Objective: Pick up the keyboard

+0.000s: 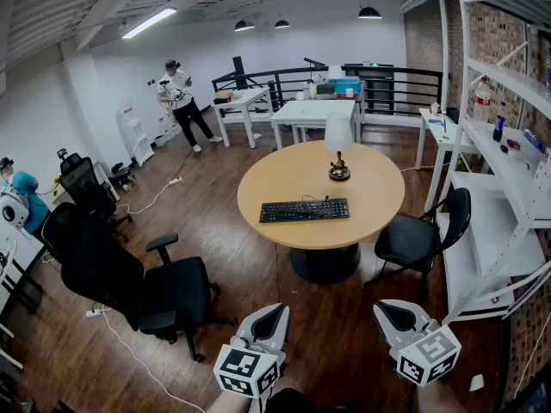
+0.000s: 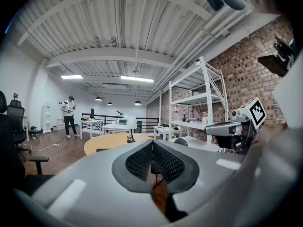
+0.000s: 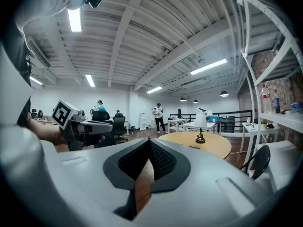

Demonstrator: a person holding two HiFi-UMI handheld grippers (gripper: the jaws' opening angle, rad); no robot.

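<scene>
A black keyboard [image 1: 304, 210] lies flat on the round wooden table [image 1: 379, 198], toward its near edge. Both grippers hang well short of the table, above the wooden floor at the bottom of the head view. My left gripper [image 1: 274, 314] is shut with nothing between its pads [image 2: 140, 161]. My right gripper [image 1: 387, 311] is also shut and empty, its pads [image 3: 161, 160] meeting. The table shows far off in the left gripper view [image 2: 111, 142] and in the right gripper view [image 3: 201, 144]. The keyboard is a thin dark strip [image 2: 102, 150] there.
A small lamp [image 1: 338, 144] stands on the table behind the keyboard. A black chair [image 1: 418, 235] sits at the table's right, black office chairs [image 1: 129, 282] at the left. White shelving [image 1: 508, 162] lines the right wall. A person [image 1: 182, 102] stands far back.
</scene>
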